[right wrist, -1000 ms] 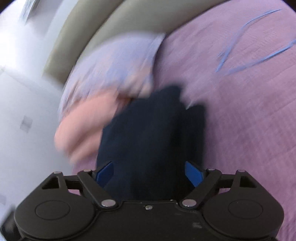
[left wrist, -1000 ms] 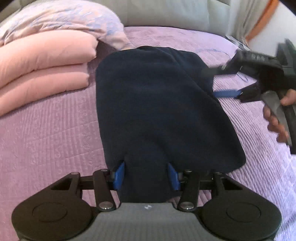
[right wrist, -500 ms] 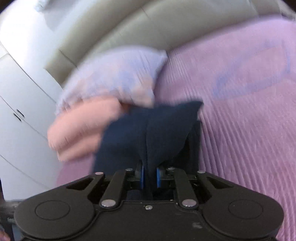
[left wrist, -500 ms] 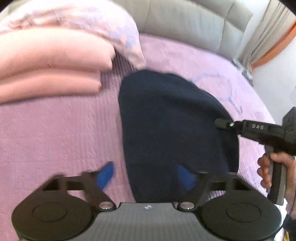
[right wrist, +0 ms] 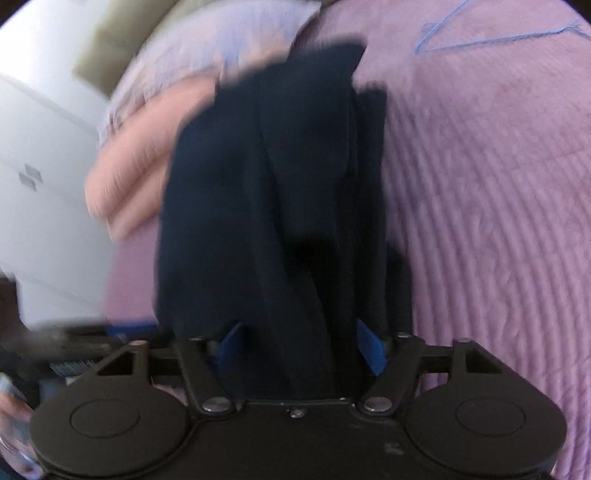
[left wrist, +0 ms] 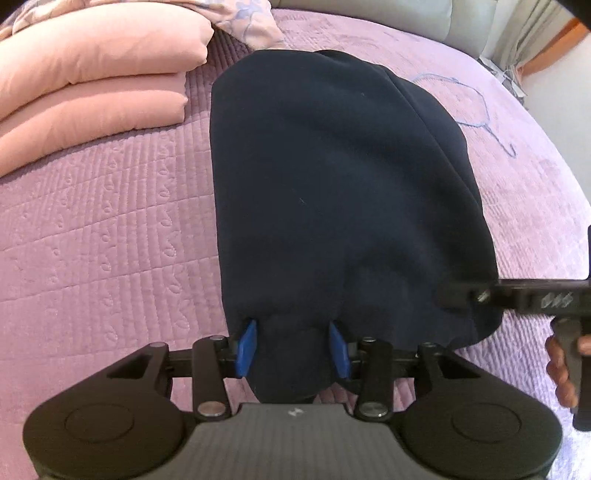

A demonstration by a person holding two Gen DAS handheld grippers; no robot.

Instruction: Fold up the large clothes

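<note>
L gripper [left wrist: 293,349]: blue fingertips [left wrist: 246,345] are being held spread, with the near hem of the navy garment [left wrist: 332,184] bunched between them; cloth is sitting in the gap, but whether it is being pinched cannot be told.

R gripper [right wrist: 301,345]: blue pads [right wrist: 371,345] are being held apart, w/ a thick fold of the same garment [right wrist: 273,206] rising between them; this view is being blurred by motion, so contact w/ the pads cannot be confirmed. In the L wrist view, the R gripper body [left wrist: 517,297] is being seen at the garment's near right corner, held in a hand [left wrist: 559,365] at the frame edge.

Garment: is lying folded lengthwise on the purple quilted bedspread [left wrist: 110,229], running from the L gripper away toward the headboard [left wrist: 369,11]; far end is lying just beside the pillows.

Further off: two pink pillows [left wrist: 92,74] are being stacked at the left, w/ a floral-print quilt [left wrist: 251,22] behind them. A blue wire hanger [left wrist: 476,110] is lying on the bedspread to the right, apart from the garment. Curtain [left wrist: 524,33] is showing at far right.
</note>
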